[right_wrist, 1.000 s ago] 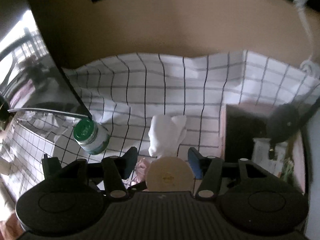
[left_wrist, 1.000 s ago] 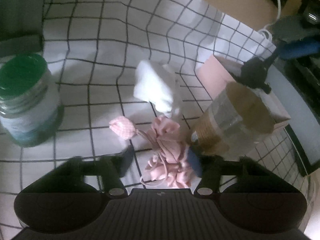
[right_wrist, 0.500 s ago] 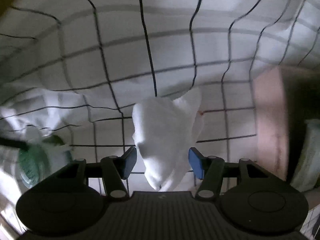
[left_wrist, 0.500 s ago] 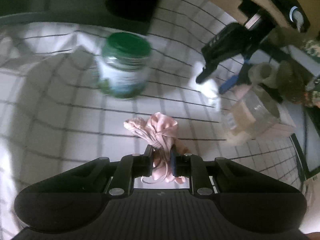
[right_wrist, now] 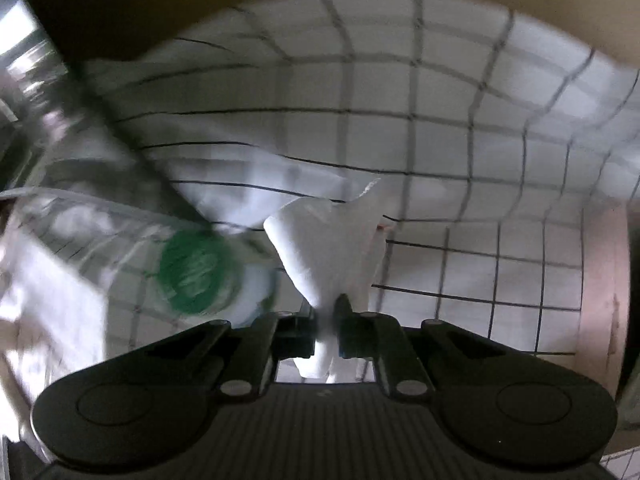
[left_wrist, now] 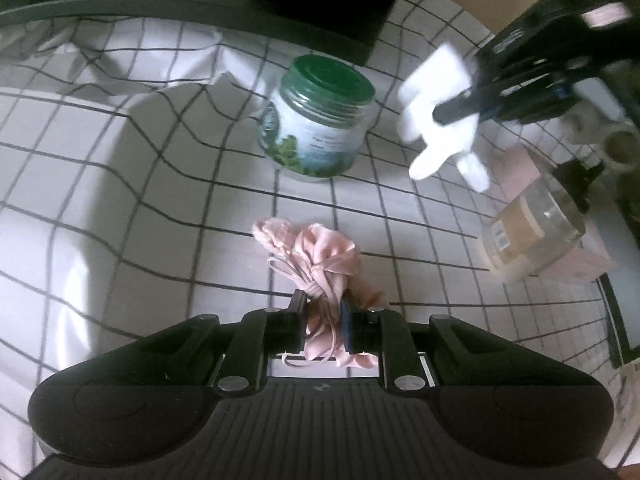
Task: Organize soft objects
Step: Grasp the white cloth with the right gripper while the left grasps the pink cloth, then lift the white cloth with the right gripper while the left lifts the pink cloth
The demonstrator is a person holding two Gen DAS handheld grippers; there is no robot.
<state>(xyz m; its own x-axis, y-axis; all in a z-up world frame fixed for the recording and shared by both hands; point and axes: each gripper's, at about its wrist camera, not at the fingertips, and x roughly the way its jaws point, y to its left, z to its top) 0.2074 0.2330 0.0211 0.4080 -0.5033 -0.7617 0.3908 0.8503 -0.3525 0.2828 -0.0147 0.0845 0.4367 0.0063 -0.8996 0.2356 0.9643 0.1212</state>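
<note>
My left gripper (left_wrist: 325, 312) is shut on a crumpled pink cloth pouch (left_wrist: 320, 256) with a drawstring, held just over the checked tablecloth (left_wrist: 120, 200). My right gripper (right_wrist: 329, 320) is shut on a white cloth (right_wrist: 332, 248) and holds it above the tablecloth (right_wrist: 460, 140). In the left wrist view the right gripper (left_wrist: 480, 110) shows at the upper right, blurred, with the white cloth (left_wrist: 436, 108) hanging from it.
A green-lidded jar (left_wrist: 320, 120) stands beyond the pink pouch; it also shows blurred in the right wrist view (right_wrist: 200, 272). A clear plastic container (left_wrist: 532, 236) and a pink box (left_wrist: 580, 264) sit at the right. A dark object (left_wrist: 328, 0) stands at the back.
My right gripper has closed on the white cloth and lifted it off the table. My left gripper, shut on the pink pouch since half a second ago, has shifted slightly.
</note>
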